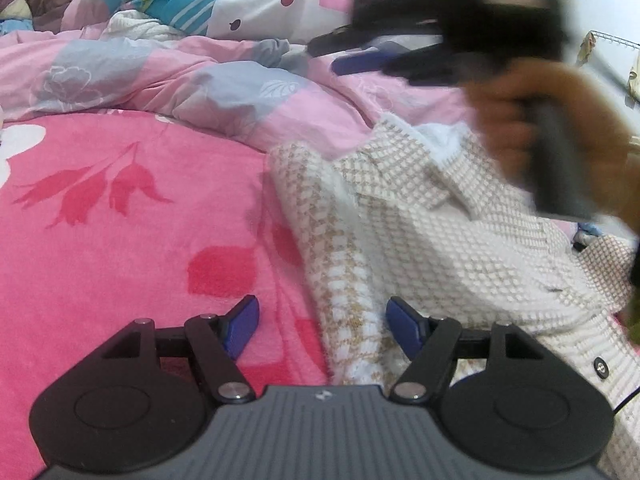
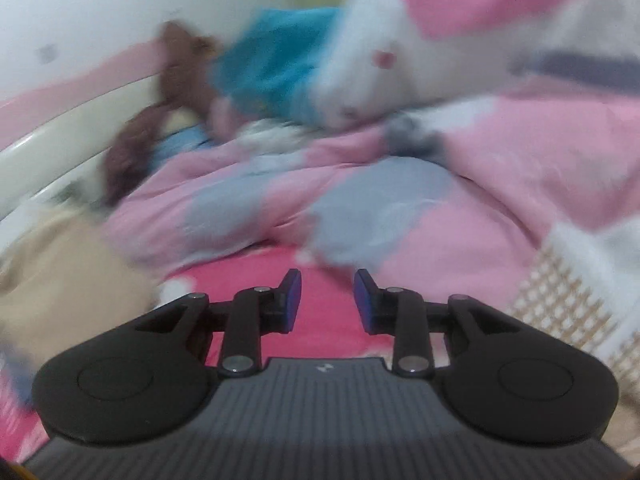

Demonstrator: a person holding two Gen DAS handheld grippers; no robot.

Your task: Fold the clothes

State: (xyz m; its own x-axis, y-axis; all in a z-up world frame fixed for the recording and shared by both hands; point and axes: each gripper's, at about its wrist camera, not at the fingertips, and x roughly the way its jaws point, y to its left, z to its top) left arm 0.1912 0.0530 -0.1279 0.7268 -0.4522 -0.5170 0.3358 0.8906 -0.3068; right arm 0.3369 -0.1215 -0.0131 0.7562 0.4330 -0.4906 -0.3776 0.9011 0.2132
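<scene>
Between left gripper (image 1: 322, 330) pads: cardigan (image 1: 420, 240) edge, untouched, wide | right gripper (image 2: 327, 302): narrow, empty

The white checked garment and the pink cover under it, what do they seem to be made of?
The garment looks like a thick knit, perhaps wool or acrylic: a raised waffle weave in white and beige, with a fuzzy edge. The pink cover looks like soft fleece or plush, probably synthetic: a matte, short, fuzzy pile with a red flower print.
</scene>
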